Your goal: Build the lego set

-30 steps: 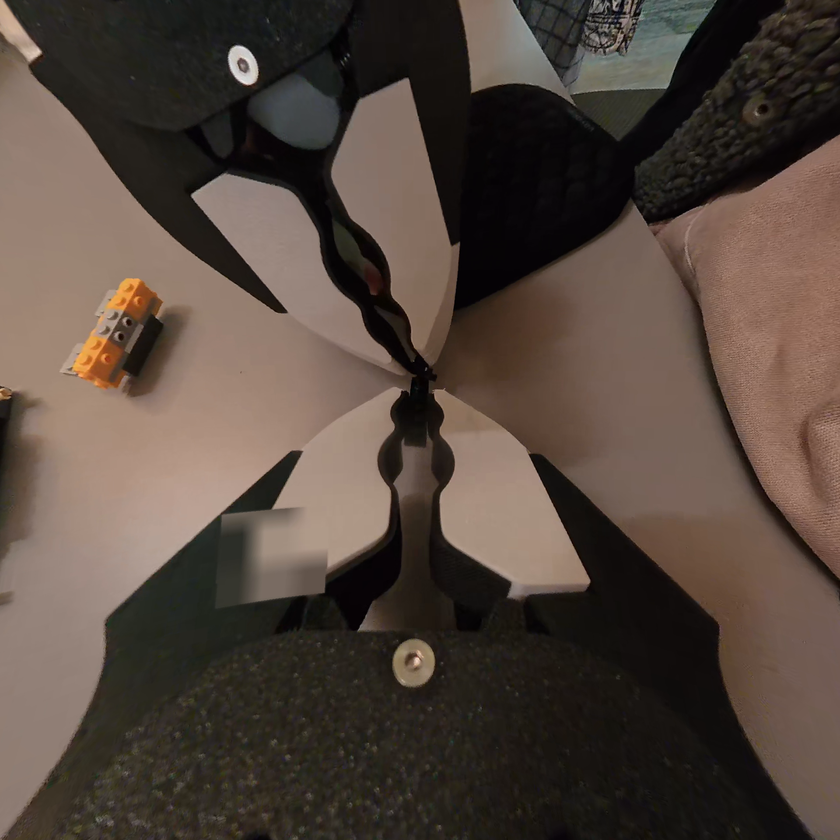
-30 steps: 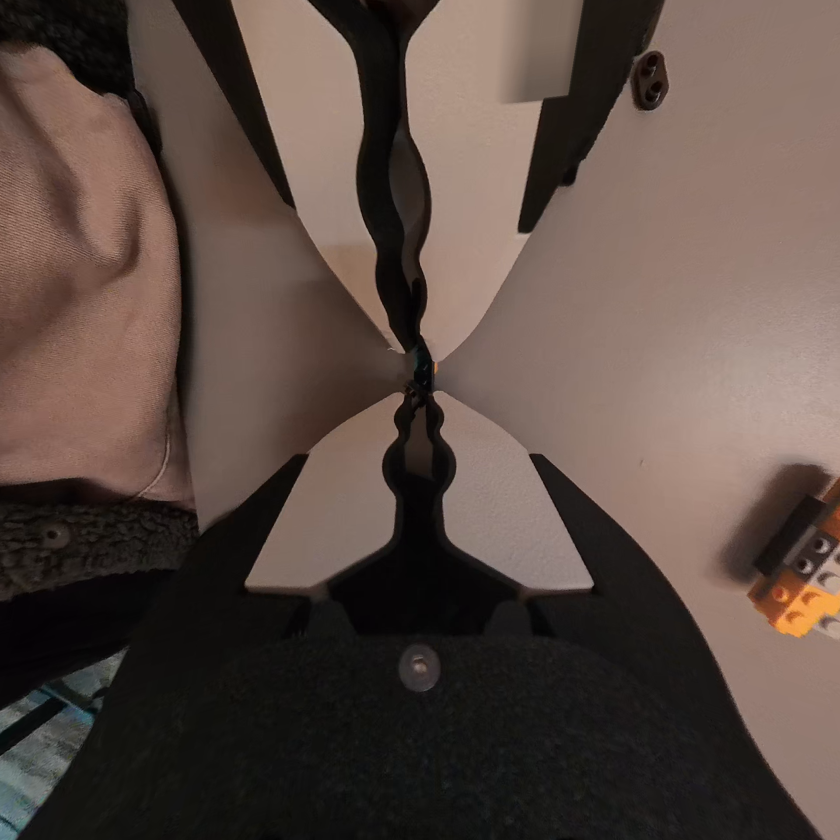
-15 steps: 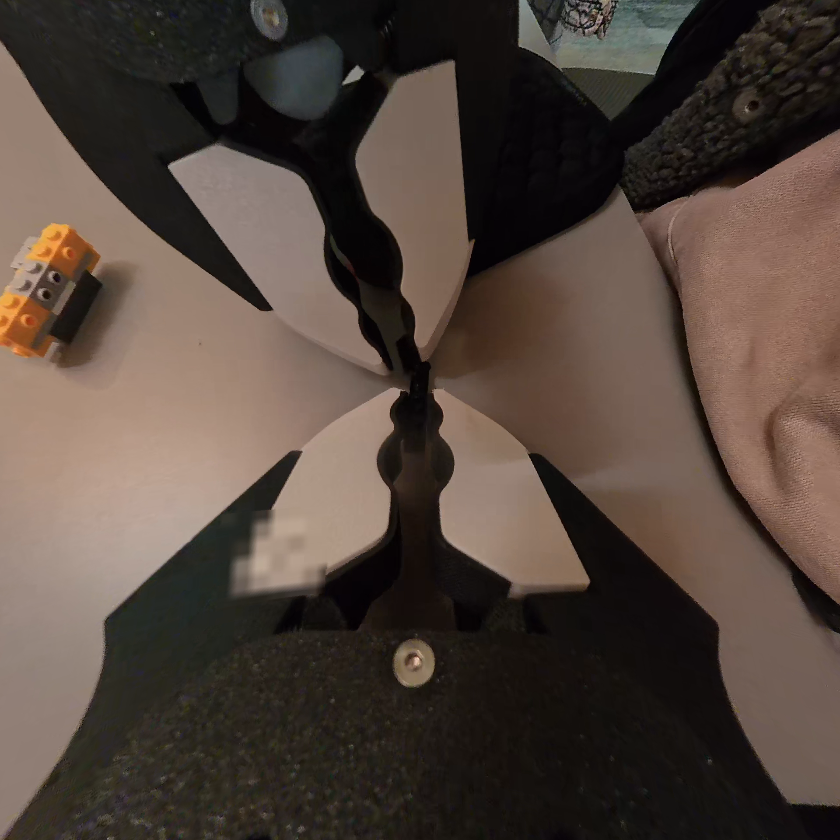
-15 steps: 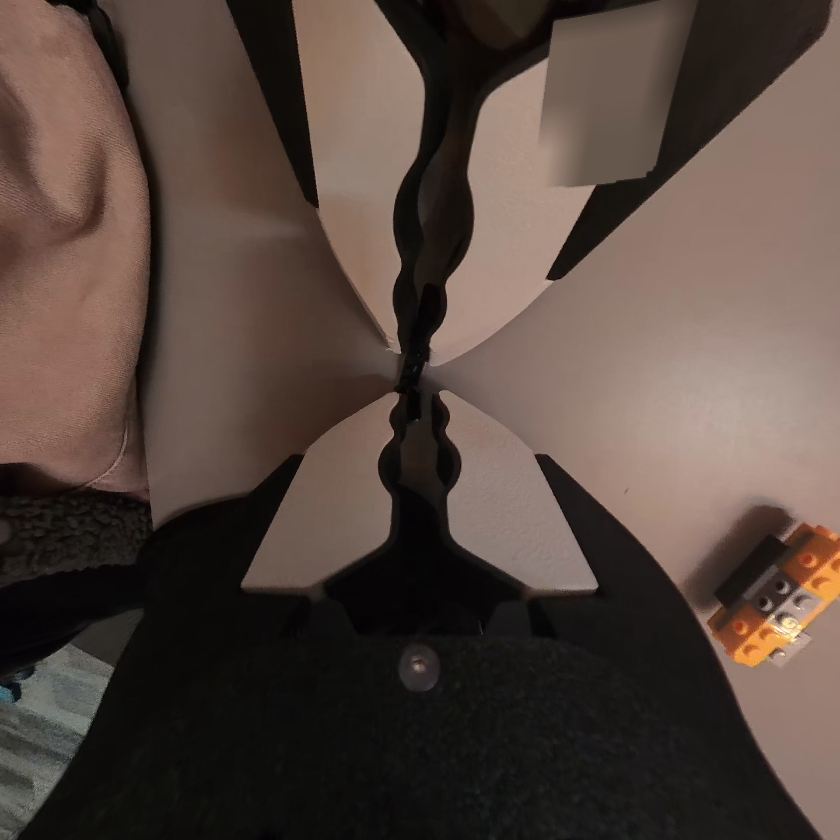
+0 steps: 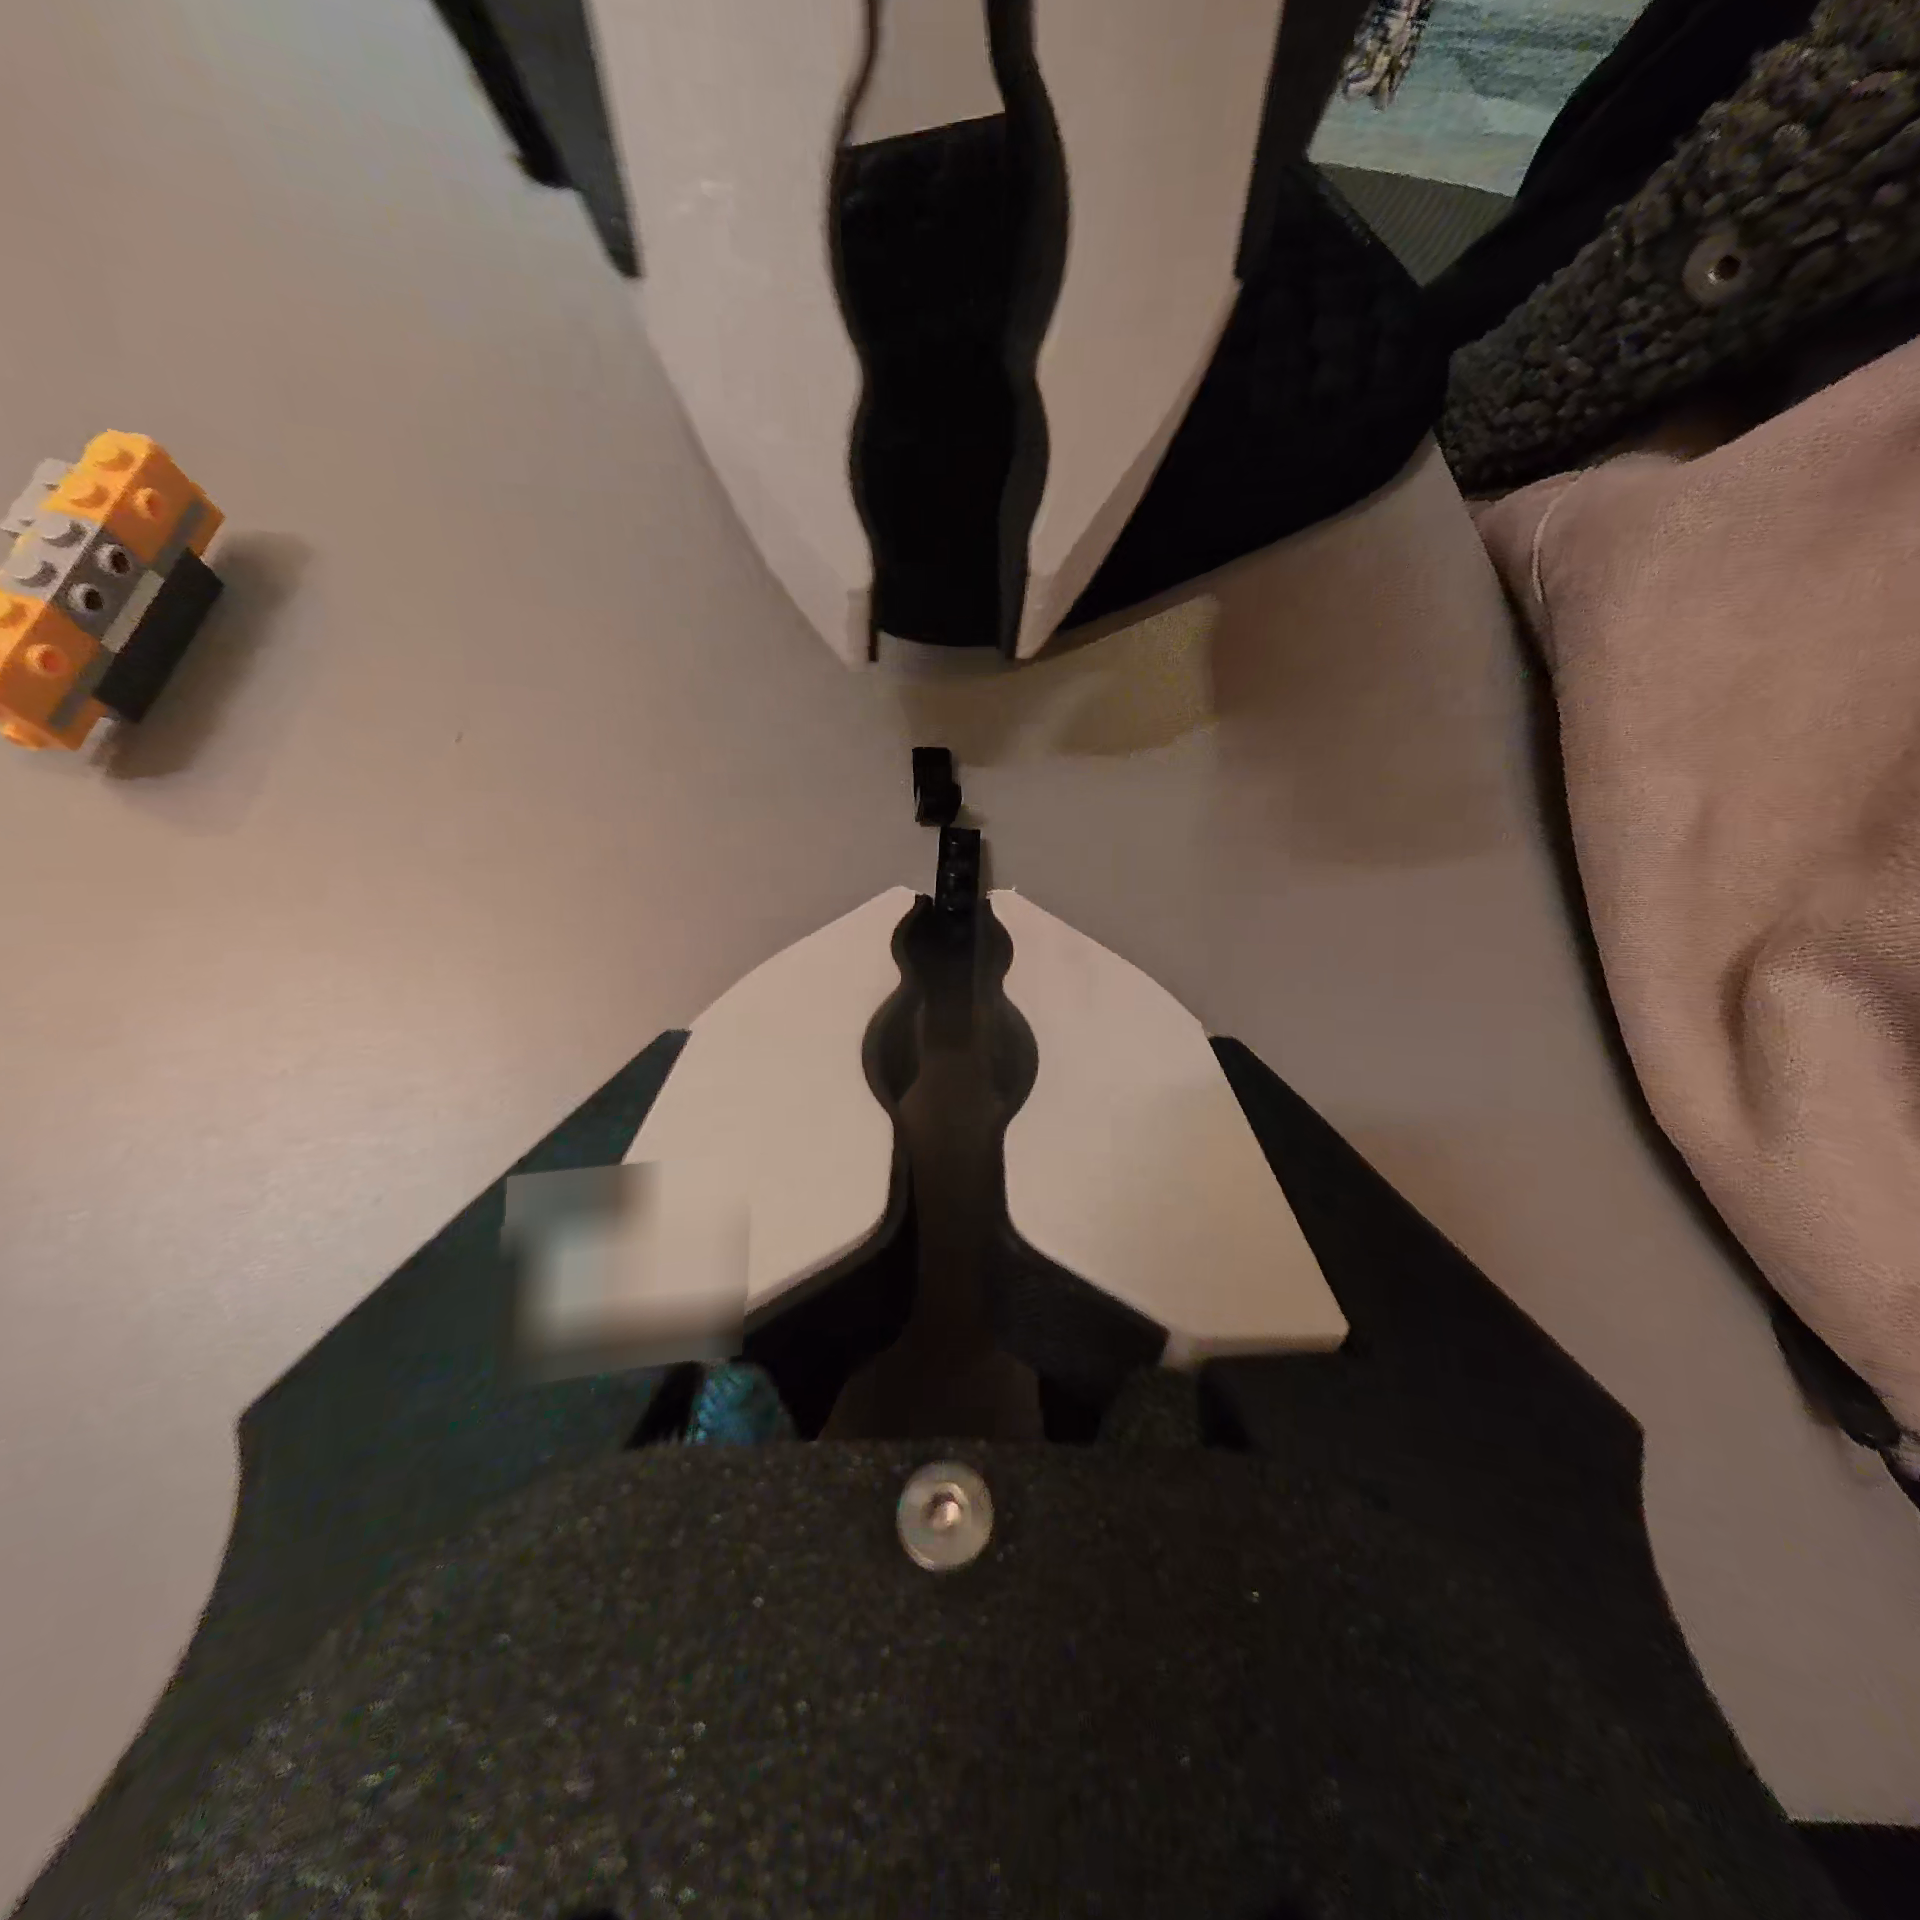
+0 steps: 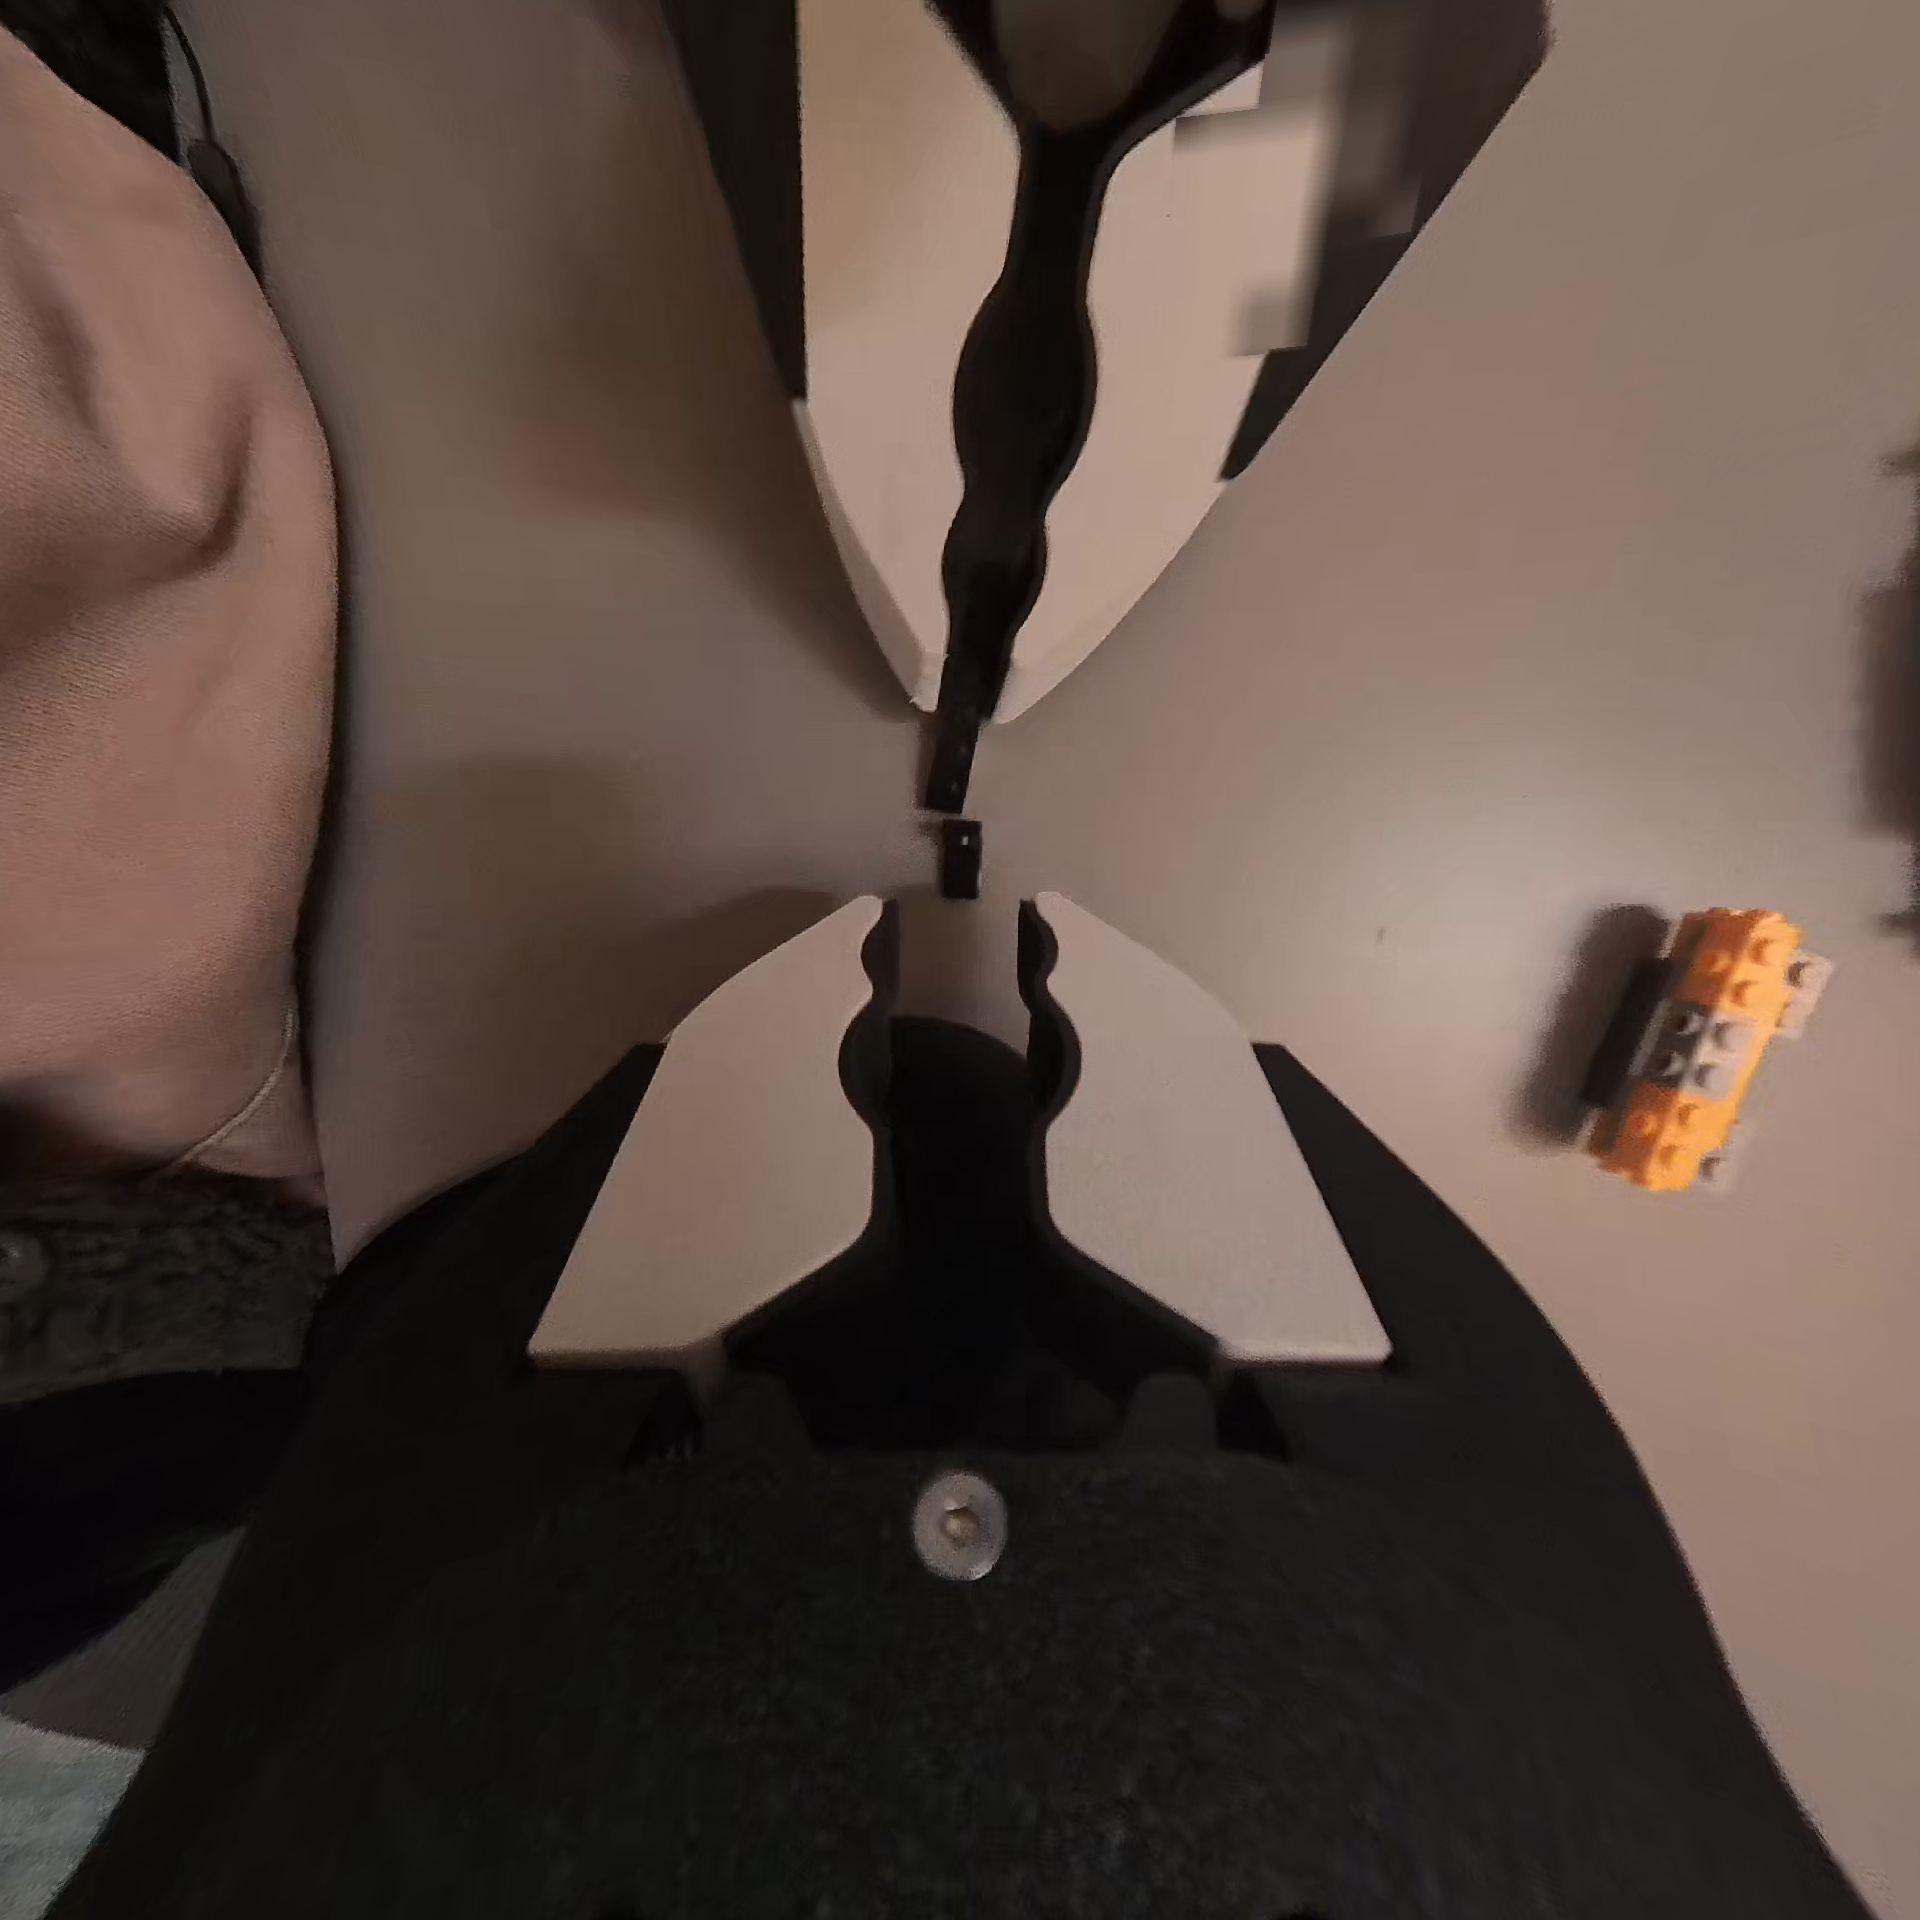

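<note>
Lego sub-assembly (image 5: 99,603) of orange, grey and black bricks is seen lying on the worktop (image 5: 468,987), well apart from both grippers; the build is judged only partly done. A black strip piece (image 5: 958,871) is held pinched in the clenched jaws of the left gripper (image 5: 954,902). A small black piece (image 6: 958,858) lies loose just ahead of the right gripper (image 6: 956,914), whose jaws are parted and hold nothing

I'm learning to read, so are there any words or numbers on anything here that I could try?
None can be read.
Left tool: a blurred patch, nothing legible.
Orange and grey brick block: studs only, no print visible.
Small black piece: plain.
Table: bare, no writing.
</note>
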The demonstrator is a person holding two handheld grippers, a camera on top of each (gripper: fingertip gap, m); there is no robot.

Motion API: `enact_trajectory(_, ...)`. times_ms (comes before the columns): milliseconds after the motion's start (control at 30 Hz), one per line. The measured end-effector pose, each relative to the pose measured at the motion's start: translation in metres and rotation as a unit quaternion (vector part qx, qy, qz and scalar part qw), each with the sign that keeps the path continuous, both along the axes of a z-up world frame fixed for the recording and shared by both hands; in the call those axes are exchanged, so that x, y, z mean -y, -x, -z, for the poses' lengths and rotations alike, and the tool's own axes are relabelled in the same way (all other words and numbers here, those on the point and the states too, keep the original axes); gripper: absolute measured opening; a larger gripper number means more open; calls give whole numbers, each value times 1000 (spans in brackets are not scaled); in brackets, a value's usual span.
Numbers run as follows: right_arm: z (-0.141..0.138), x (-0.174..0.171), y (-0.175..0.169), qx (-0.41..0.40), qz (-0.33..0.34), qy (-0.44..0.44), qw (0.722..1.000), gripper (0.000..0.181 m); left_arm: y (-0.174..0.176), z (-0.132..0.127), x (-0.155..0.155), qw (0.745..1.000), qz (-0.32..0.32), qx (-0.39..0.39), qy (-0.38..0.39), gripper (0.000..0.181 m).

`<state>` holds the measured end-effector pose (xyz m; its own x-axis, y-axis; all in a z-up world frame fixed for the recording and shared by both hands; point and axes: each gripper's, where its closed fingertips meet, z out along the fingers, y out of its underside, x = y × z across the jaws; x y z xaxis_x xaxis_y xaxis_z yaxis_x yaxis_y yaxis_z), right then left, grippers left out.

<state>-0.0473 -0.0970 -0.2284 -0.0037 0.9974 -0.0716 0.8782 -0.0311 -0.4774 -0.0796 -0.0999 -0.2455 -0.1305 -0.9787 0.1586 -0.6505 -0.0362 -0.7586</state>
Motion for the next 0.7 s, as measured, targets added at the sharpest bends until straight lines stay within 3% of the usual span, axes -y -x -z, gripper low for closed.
enact_trajectory(133, 18, 2, 2, 7, 10, -47, 999, 22, 0, 0, 0, 1000, -1, 0, 1, 8)
enact_trajectory(533, 22, -1, 27, 5, -19, -56, 998, 22, 0, 0, -2, 999, 5, 4, -45, 2)
enact_trajectory(700, 27, -2, 31, 18, -32, -54, 998, 8, 11, -9, -10, 999, 2, 14, -41, 13)
